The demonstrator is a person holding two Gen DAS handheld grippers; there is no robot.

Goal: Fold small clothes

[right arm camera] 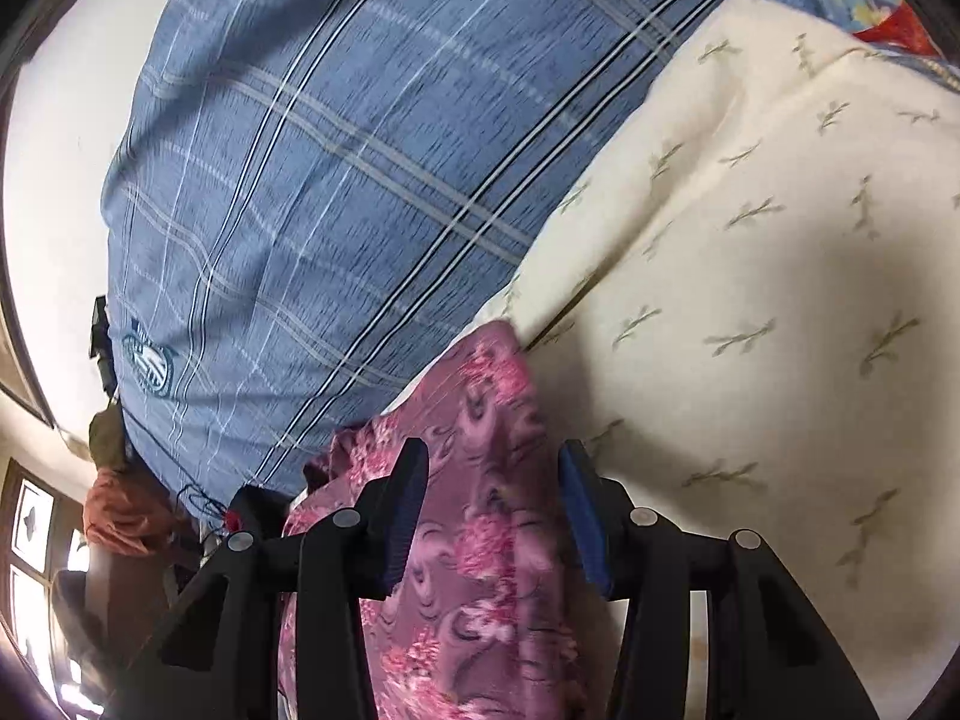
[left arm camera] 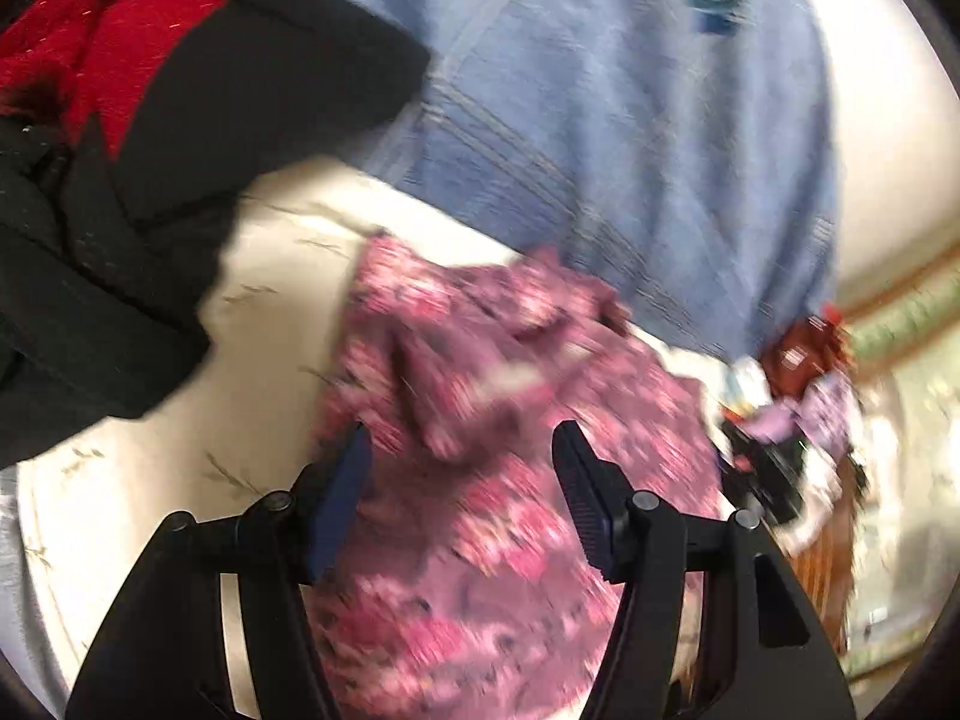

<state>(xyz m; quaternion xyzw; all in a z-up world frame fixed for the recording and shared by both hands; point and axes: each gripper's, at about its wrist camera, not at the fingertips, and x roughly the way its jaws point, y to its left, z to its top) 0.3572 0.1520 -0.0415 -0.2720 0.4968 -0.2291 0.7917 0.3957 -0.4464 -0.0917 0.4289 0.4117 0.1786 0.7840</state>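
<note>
Bedsheet (right arm camera: pixel 750 276), cream with leaf sprigs, carries everything. Blue plaid shirt (right arm camera: pixel 312 180) of the person fills the background. Black-and-red garment pile (left arm camera: pixel 150 138) far left. Pink floral garment (left arm camera: pixel 480 420) lies crumpled on the sheet under both tools. Left tool (left arm camera: pixel 462 462) apart, gripping nothing; right tool (right arm camera: pixel 495 480) apart, cloth between, unpinched.

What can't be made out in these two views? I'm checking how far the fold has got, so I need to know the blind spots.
- Pink floral garment: blurred in the left wrist view; fold lines unreadable.
- Its lower end: cut off by the right wrist view's bottom edge, behind the right gripper.
- Red and black clothes: run off the left edge; type unclear.
- Clutter at right: smeared by blur.
</note>
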